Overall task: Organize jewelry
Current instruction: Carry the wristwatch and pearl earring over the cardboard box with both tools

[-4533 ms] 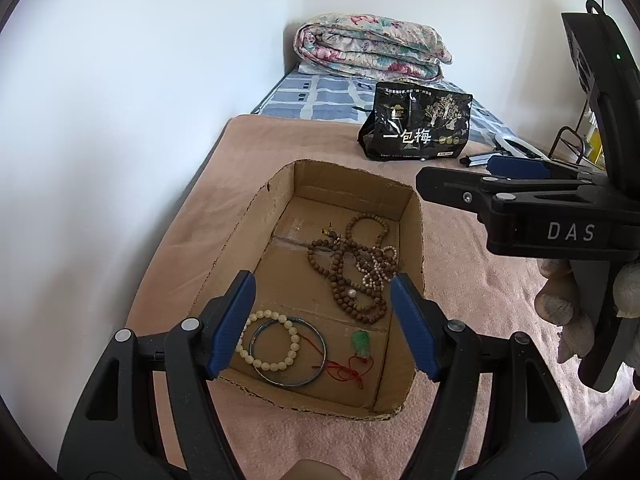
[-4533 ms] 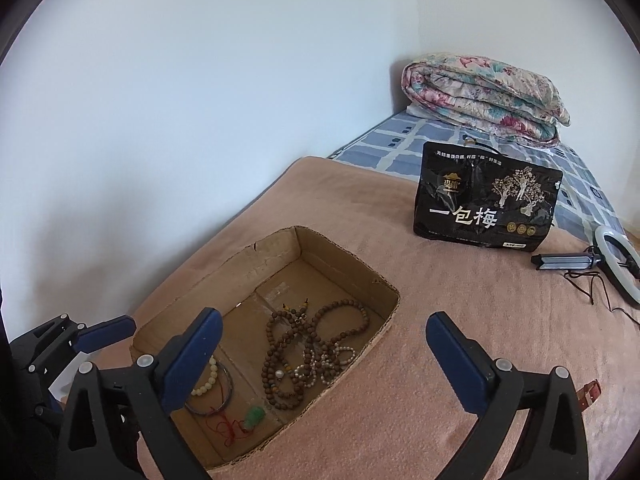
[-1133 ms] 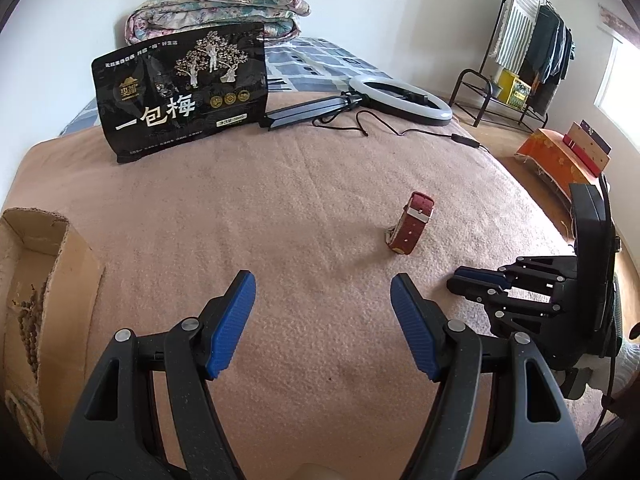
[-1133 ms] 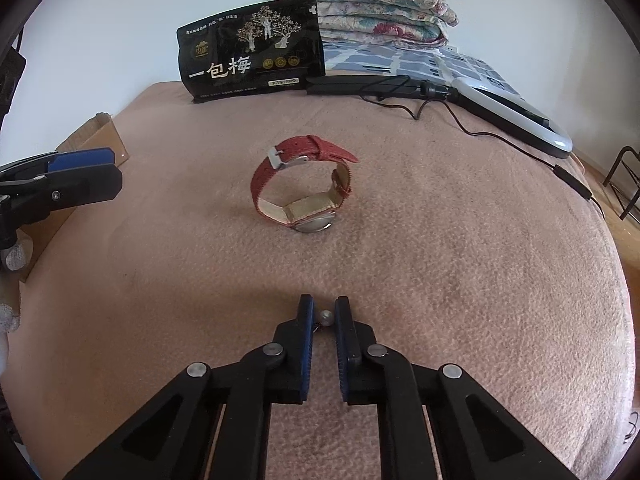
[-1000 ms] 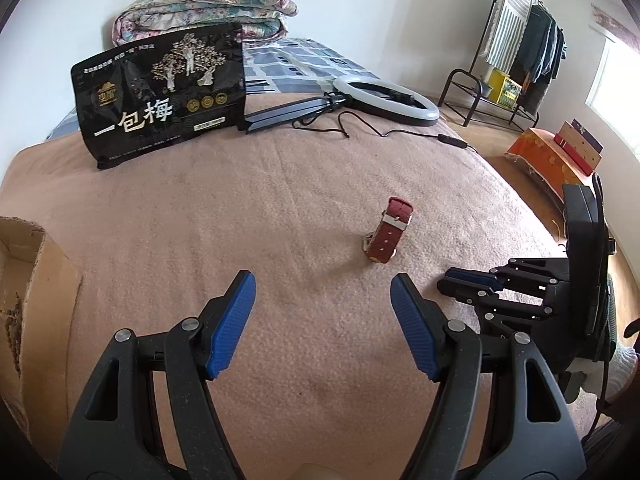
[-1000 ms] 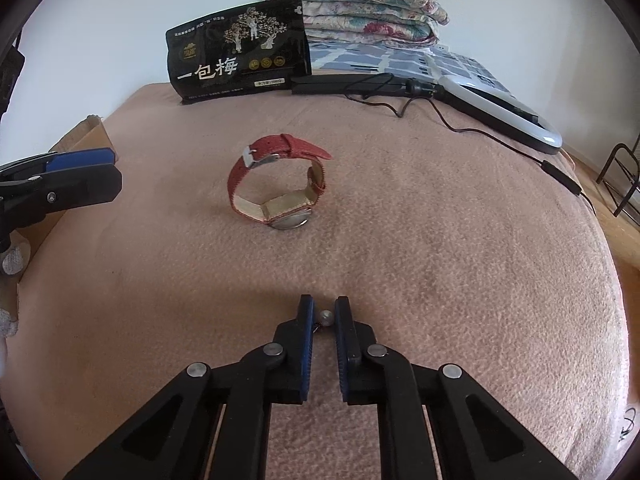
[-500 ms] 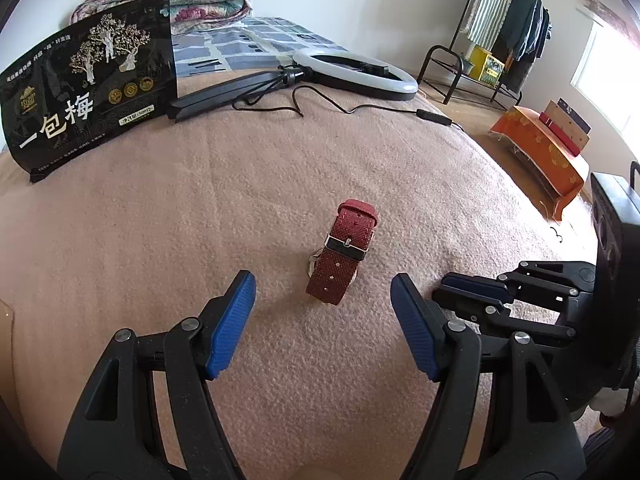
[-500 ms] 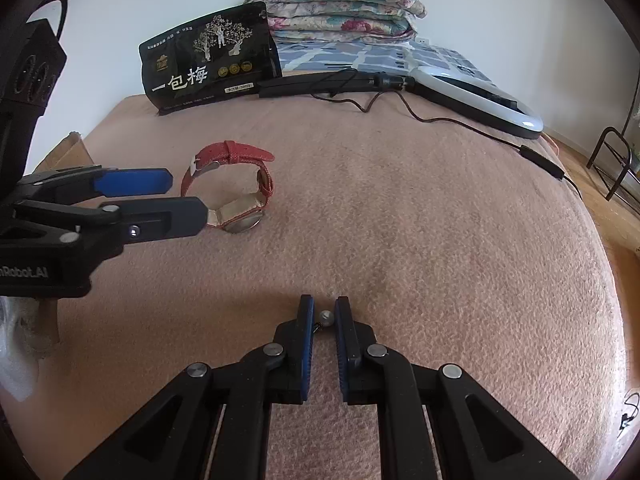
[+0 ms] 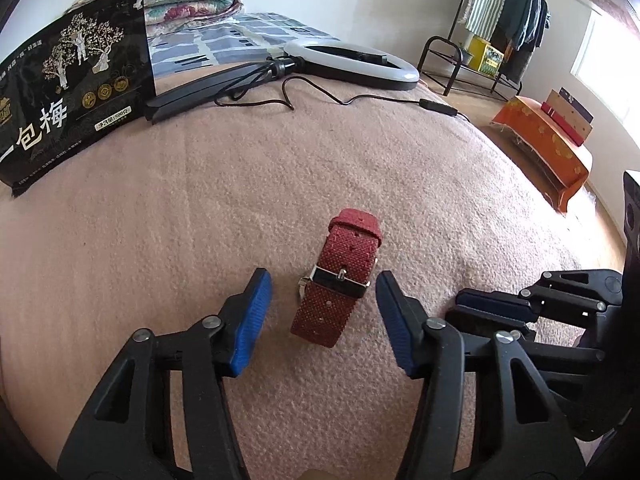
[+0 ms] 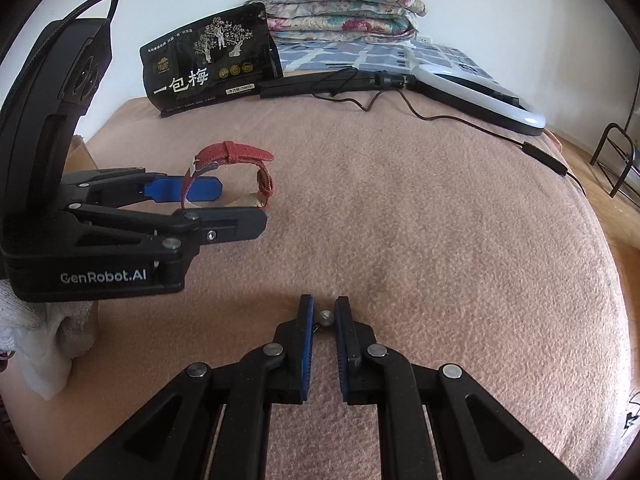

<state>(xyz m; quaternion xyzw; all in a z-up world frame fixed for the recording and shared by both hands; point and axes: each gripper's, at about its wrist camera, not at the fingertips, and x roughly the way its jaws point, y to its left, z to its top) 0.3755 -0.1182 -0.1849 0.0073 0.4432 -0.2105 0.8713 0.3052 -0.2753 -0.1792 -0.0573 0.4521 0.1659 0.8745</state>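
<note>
Left tongs [image 9: 323, 304] open, now straddling red watch [image 9: 338, 292], previously farther off; grasp imminent. Right tongs [image 10: 325, 316] nearly closed, empty, idle on bed [image 10: 440, 220].

A watch [image 9: 338, 278] is standing on its edge on a blanket [image 9: 200, 208], lying between the spread fingers of the left gripper [image 9: 323, 308]. The right gripper [image 10: 324, 316] is sitting to the right of it, near, its fingers almost together around a small bead [image 10: 326, 316]. Behind the watch, a bag [image 9: 72, 96] is standing at the left, with a ring light [image 9: 352, 64] lying to its right and folded quilts [image 10: 340, 14] stacked behind both.
</note>
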